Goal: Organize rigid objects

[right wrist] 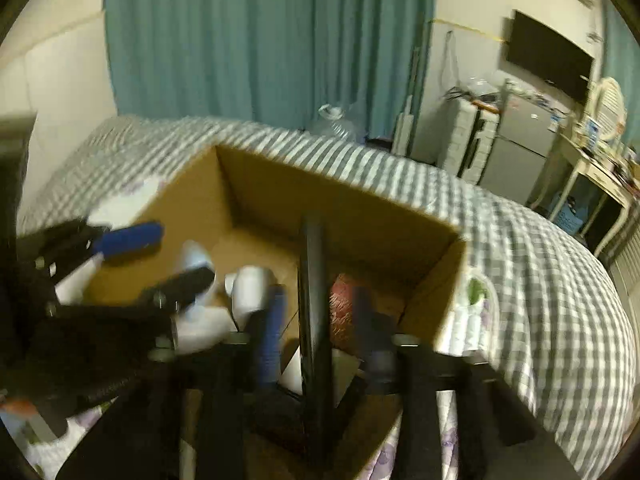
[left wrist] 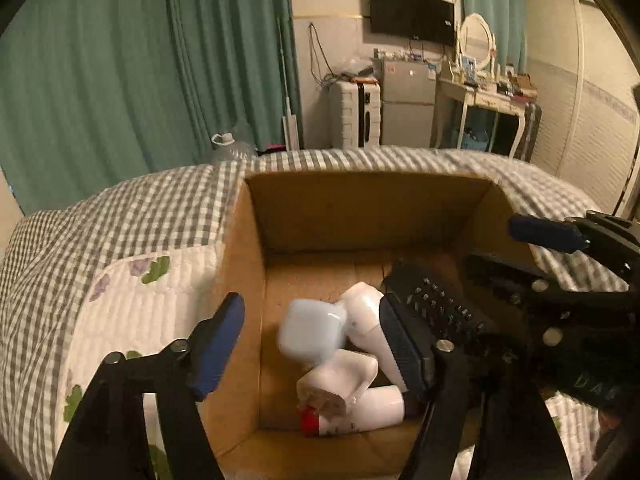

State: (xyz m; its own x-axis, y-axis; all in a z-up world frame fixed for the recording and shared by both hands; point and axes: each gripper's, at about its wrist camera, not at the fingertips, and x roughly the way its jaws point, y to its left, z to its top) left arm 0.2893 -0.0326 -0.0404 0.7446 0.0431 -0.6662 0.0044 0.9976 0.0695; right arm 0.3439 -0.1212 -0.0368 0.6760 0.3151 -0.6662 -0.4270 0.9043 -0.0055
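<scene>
An open cardboard box point(left wrist: 360, 208) stands on the bed. In it lie a white earbud case point(left wrist: 310, 334), white bottles point(left wrist: 362, 392), one with a red cap point(left wrist: 310, 424), and a black remote control point(left wrist: 444, 304). My left gripper point(left wrist: 312, 348) is open over the box, one finger outside the left wall. The earbud case looks blurred between its fingers. In the right wrist view my right gripper point(right wrist: 318, 320) is open over the box point(right wrist: 360, 216), with the remote point(right wrist: 314, 312) standing edge-on between its fingers, touching neither. A reddish object point(right wrist: 344, 308) lies behind it.
The bed has a grey checked quilt point(left wrist: 140, 216) with a white floral patch. Behind it hang green curtains point(left wrist: 120, 60). A white suitcase point(left wrist: 354, 114), a small fridge point(left wrist: 408, 116), a dressing table point(left wrist: 492, 100) and a wall TV point(left wrist: 412, 16) stand at the back.
</scene>
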